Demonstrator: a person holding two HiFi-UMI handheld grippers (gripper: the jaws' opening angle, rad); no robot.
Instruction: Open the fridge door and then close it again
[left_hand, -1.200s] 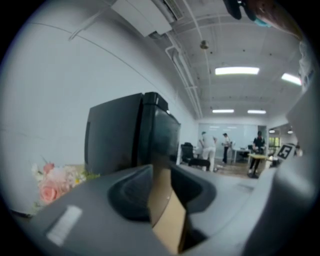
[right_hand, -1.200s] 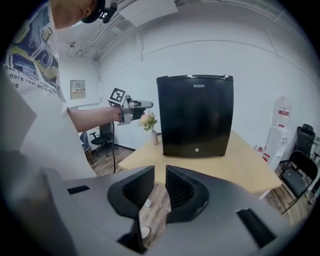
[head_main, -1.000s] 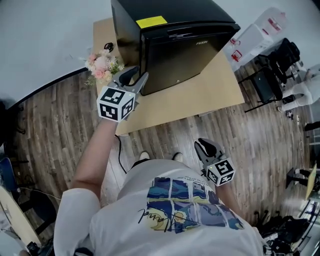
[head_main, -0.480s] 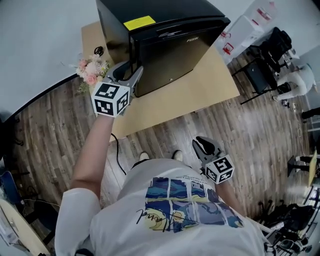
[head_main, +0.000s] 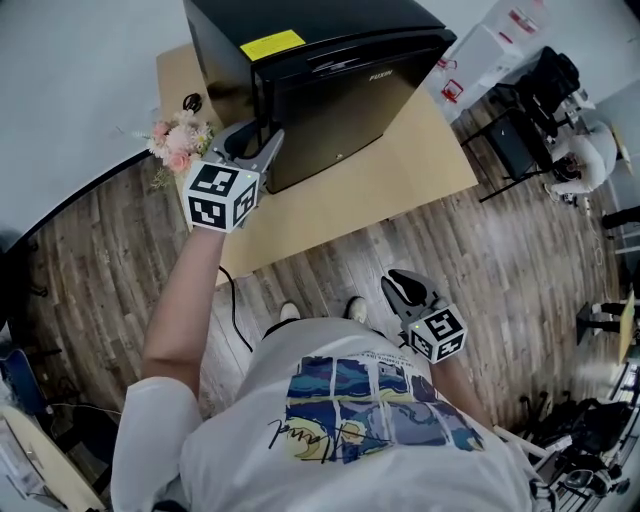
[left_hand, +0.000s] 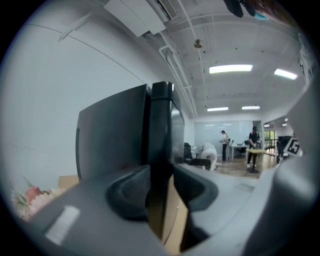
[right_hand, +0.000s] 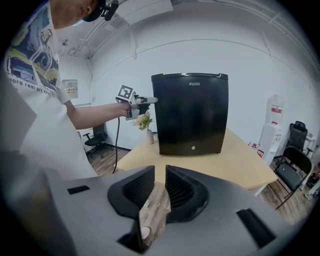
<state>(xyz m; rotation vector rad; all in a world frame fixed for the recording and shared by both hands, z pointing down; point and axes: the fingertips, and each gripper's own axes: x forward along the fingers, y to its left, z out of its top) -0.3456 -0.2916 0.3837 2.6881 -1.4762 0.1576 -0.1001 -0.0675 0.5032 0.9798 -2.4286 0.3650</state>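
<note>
A light wooden table was seen against the far wall, and the black fridge stood on it with its door shut. The door's front was shown squarely only in the right gripper view, where the brand "FUXIN" could be read at its top edge. The same word was seen, smaller, from the head view.

The left tongs were held level at the fridge's near left corner. In the left gripper view they were seen released, just having been opened, with the door's dark edge standing between them. From the right gripper view they were seen at the door's upper left edge.

The right tongs were kept low near the person's body, unclenched by a narrow gap, with nothing gripped.

A small vase of pink flowers was placed left of the fridge. A yellow label, its print unreadable, was shown on the fridge top in the head view alone.
</note>
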